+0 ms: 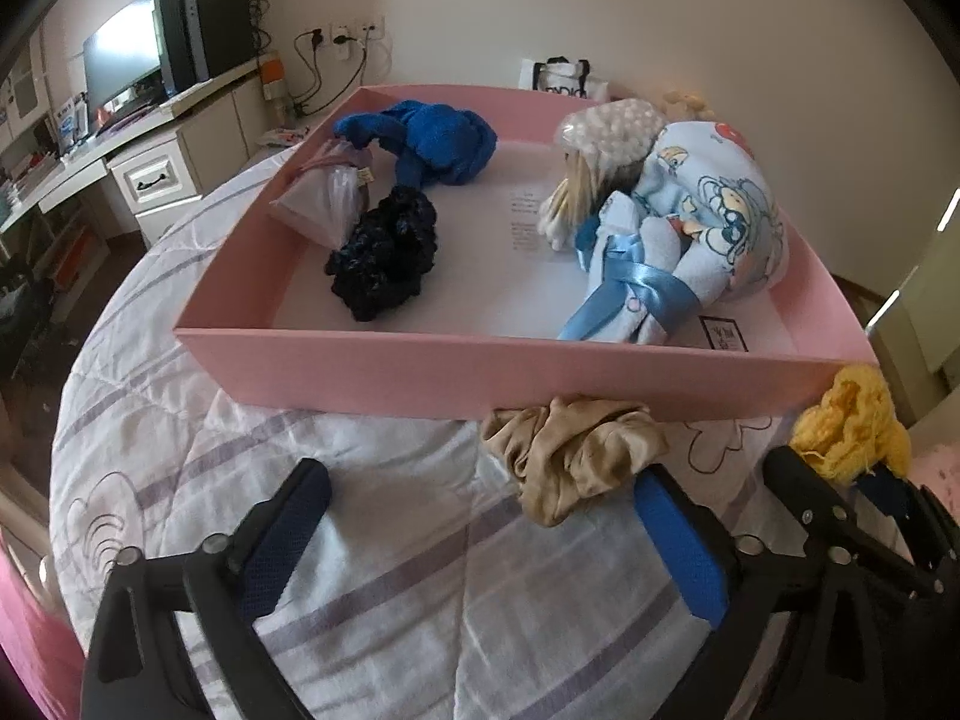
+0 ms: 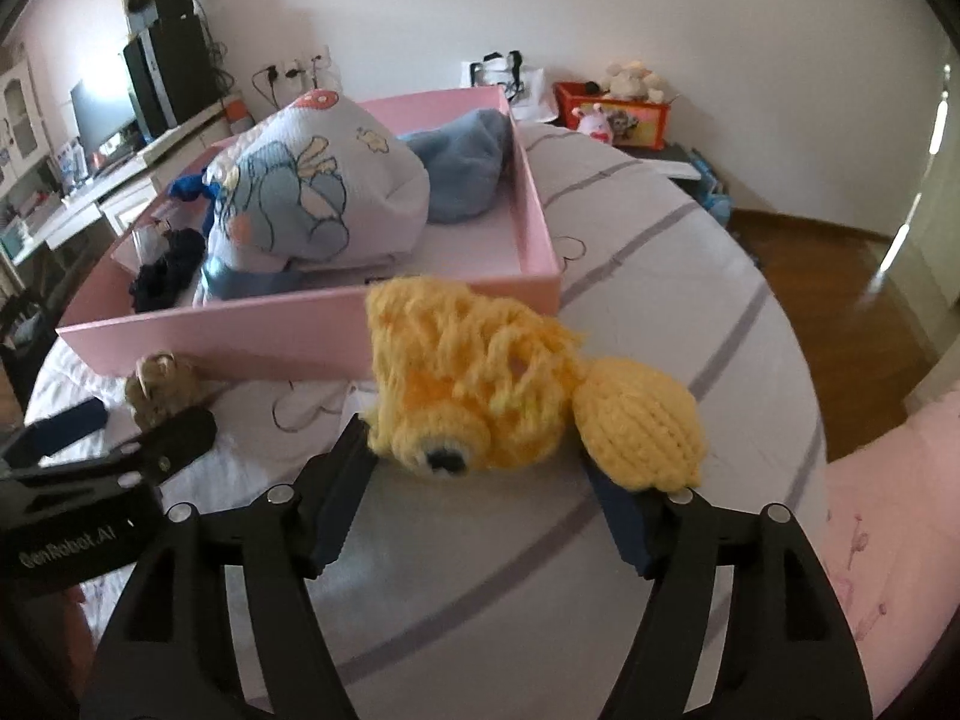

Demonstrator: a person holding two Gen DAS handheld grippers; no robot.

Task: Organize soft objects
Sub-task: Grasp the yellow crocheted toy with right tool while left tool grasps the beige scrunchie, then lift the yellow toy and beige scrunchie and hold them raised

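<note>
A pink box (image 1: 420, 366) lies on the bed and holds a blue knit piece (image 1: 444, 141), a black scrunchie (image 1: 384, 249), a pink pouch (image 1: 327, 195), a small doll (image 1: 576, 192) and a blue cartoon cloth bundle (image 1: 708, 210). My left gripper (image 1: 480, 510) is open just before a beige scrunchie (image 1: 570, 450) at the box's front wall. My right gripper (image 2: 480, 468) is shut on a yellow knitted toy (image 2: 480, 372) and holds it in front of the box (image 2: 240, 330). The toy also shows at the right of the left wrist view (image 1: 852, 426).
The bed has a white quilt with purple stripes (image 1: 360, 540). A desk with a monitor (image 1: 120, 60) stands at the far left. A red bin of plush toys (image 2: 612, 111) and a wooden floor (image 2: 840, 276) lie to the right. A pink cover (image 2: 888, 528) sits at the right edge.
</note>
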